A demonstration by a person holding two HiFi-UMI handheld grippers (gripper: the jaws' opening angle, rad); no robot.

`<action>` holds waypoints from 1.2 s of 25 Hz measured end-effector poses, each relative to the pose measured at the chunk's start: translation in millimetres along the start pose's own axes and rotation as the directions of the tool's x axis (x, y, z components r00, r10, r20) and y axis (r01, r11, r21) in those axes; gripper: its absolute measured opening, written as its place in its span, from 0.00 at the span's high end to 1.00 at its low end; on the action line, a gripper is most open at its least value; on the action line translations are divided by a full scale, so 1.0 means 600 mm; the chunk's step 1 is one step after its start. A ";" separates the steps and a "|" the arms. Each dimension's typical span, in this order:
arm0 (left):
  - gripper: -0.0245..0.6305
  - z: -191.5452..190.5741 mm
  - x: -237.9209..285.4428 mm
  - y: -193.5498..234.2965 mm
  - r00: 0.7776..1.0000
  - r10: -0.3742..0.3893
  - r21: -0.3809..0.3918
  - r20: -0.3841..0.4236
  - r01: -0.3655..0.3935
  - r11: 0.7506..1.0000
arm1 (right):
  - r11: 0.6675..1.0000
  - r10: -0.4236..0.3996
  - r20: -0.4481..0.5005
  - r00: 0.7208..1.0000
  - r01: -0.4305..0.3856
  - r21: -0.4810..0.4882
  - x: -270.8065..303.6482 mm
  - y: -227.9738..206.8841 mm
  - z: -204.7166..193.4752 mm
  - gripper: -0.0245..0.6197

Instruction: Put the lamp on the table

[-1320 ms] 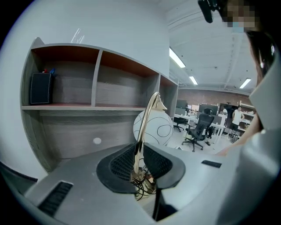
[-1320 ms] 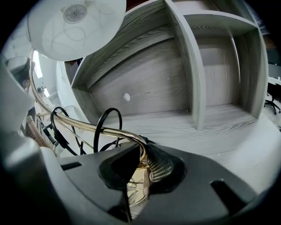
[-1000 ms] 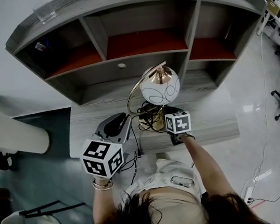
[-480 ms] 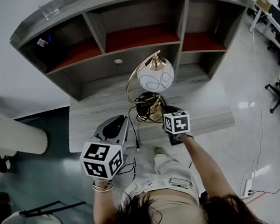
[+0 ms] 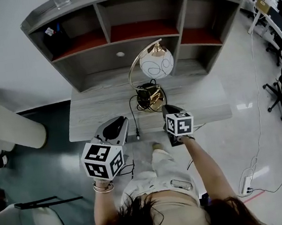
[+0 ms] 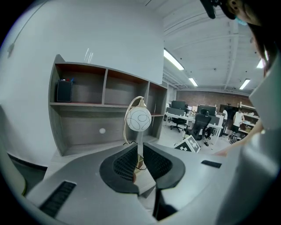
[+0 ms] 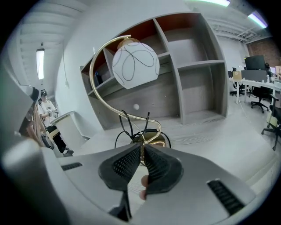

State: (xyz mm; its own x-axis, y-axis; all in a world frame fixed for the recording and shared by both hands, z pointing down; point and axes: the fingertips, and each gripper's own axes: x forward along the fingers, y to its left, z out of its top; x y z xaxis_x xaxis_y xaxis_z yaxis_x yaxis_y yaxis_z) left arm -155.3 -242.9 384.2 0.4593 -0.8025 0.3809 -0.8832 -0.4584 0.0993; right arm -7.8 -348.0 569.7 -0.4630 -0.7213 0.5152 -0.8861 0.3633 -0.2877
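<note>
Right gripper view, right gripper (image 7: 141, 146) barely parted (empty), lamp (image 7: 135, 66) just beyond

Seen from above, the left forearm (image 5: 103, 206) and right forearm (image 5: 204, 164) reach forward. The left tool (image 6: 139, 152) has its jaws slightly apart, empty. The right tool (image 7: 142, 148) shows a narrow gap, holding nothing.

Lamp (image 5: 156, 64) on table (image 5: 95, 116); shelf unit (image 5: 119, 62) behind it
</note>
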 end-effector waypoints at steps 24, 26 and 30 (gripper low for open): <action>0.91 -0.063 -0.135 -0.077 0.998 0.003 -0.061 0.055 0.000 0.998 | 0.996 0.009 0.129 0.992 0.004 -0.093 -0.210 0.101 -0.017 0.91; 0.91 -0.066 -0.137 -0.078 0.998 0.017 -0.068 0.059 -0.013 0.998 | 0.993 0.022 0.134 0.991 -0.006 -0.120 -0.214 0.109 -0.015 0.91; 0.92 -0.067 -0.137 -0.083 0.997 0.051 -0.080 0.062 -0.046 0.996 | 0.988 0.073 0.134 0.988 -0.053 -0.147 -0.220 0.122 -0.011 0.91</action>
State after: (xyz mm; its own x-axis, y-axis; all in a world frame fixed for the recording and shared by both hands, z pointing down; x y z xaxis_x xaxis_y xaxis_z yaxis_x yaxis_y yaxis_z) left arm -152.8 -138.6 384.8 0.4187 -0.8470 0.3275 -0.9081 -0.3891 0.1549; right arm -11.5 -222.5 486.3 -0.5198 -0.7652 0.3799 -0.8535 0.4840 -0.1930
